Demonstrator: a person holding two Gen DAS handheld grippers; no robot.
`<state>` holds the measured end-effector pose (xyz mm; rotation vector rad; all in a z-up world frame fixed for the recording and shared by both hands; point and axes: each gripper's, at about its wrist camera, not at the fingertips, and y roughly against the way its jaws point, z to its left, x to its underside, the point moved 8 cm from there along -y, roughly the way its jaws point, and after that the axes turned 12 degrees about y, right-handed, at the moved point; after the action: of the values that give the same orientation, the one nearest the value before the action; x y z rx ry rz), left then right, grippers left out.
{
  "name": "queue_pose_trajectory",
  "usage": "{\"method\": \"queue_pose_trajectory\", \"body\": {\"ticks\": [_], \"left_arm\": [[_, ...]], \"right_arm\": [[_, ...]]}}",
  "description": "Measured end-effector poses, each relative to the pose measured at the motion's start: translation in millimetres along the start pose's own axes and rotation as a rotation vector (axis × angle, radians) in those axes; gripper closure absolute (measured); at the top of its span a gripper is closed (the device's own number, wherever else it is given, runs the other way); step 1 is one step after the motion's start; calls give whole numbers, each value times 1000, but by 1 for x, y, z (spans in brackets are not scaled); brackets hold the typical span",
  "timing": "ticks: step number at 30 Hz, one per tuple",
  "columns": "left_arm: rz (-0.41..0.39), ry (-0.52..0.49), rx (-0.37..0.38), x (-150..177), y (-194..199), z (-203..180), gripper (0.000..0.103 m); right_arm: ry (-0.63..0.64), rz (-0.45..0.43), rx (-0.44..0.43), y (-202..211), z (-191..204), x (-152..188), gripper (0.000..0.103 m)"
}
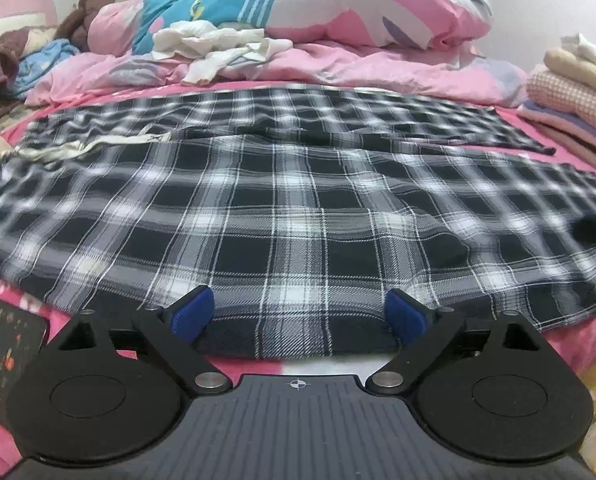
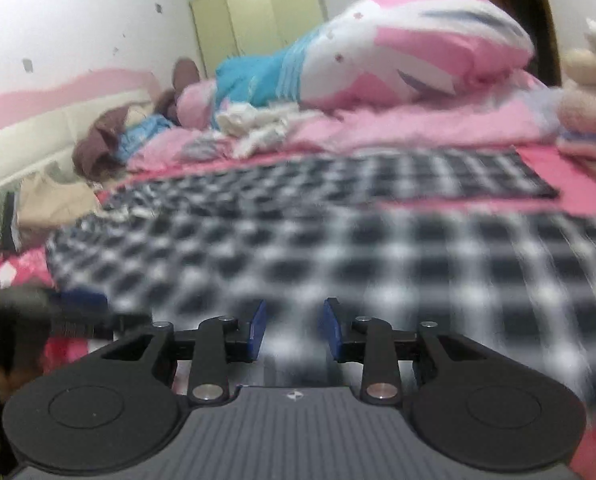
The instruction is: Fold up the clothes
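Note:
A black-and-white plaid garment [image 1: 298, 200] lies spread flat across the pink bed [image 1: 570, 332], with one part folded over along its far side. My left gripper [image 1: 300, 314] is open wide just over the garment's near hem, with nothing between its blue pads [image 1: 196, 312]. In the right wrist view the same plaid garment [image 2: 378, 248] is blurred by motion. My right gripper [image 2: 292, 330] hovers over its near part with the jaws partly apart and no cloth pinched between them. A blurred blue and black piece [image 2: 82, 312] at the left looks like the other gripper.
A stack of folded clothes [image 1: 570, 108] sits at the right of the bed. A pink, white and blue duvet [image 1: 378, 12] and a crumpled white cloth [image 1: 218, 46] lie behind the garment, with brown and blue clothes [image 1: 38, 56] at the far left. A dark flat object [image 1: 2, 344] lies near left.

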<state>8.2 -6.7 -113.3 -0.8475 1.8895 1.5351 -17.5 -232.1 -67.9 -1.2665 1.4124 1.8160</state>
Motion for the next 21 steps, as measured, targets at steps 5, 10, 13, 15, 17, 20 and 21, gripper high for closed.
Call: {"method": "queue_pose_trajectory", "body": {"ticks": [5, 10, 13, 15, 17, 20, 21], "left_arm": [[0, 19, 6, 2, 5, 7, 10], [-2, 37, 6, 2, 14, 15, 10], [-11, 52, 11, 0, 23, 21, 10], [-19, 59, 16, -2, 29, 24, 10], [-26, 60, 15, -4, 33, 25, 10], [-37, 66, 11, -7, 37, 25, 10], [-42, 68, 10, -8, 38, 25, 10]], "right_arm": [[94, 29, -136, -64, 47, -23, 72], [117, 129, -270, -95, 82, -12, 78], [156, 142, -331, -81, 93, -5, 78], [167, 140, -362, -70, 96, -4, 78], [165, 128, -355, -65, 93, -9, 78], [134, 101, -326, -73, 84, -21, 78], [125, 103, -325, -78, 83, -23, 78]]}}
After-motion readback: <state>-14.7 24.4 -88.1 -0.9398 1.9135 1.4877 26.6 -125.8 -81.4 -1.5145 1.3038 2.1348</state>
